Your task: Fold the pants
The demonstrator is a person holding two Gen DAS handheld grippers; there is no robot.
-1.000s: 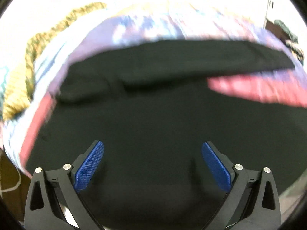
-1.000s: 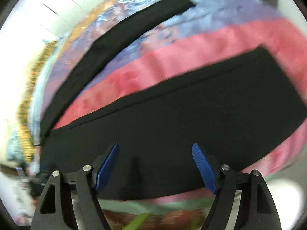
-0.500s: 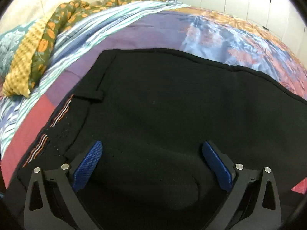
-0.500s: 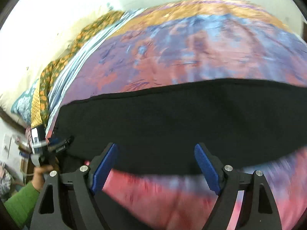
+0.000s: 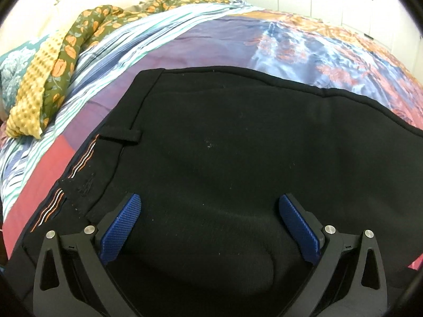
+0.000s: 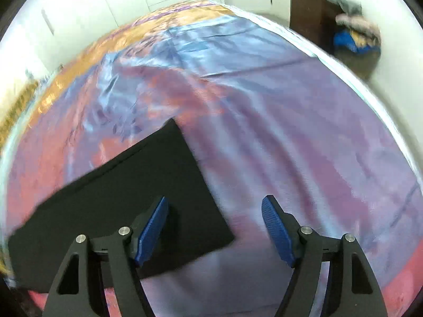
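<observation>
Your right gripper (image 6: 214, 227) has swept from mid-leg to the hem of the pants (image 6: 127, 200), jaws narrowing slightly, nothing held. Hem corner lies just left of centre, legs running left toward your left gripper (image 5: 210, 224), open and empty over the waistband (image 5: 116, 134).

No writing, label, brand or number can be read in either view. The nearest thing to a mark is the orange and white stitching (image 5: 80, 162) on the waistband of the black pants (image 5: 238, 158) — up and to the left of the left gripper's (image 5: 210, 223) fingers — and that is plain thread lines, not letters.
</observation>
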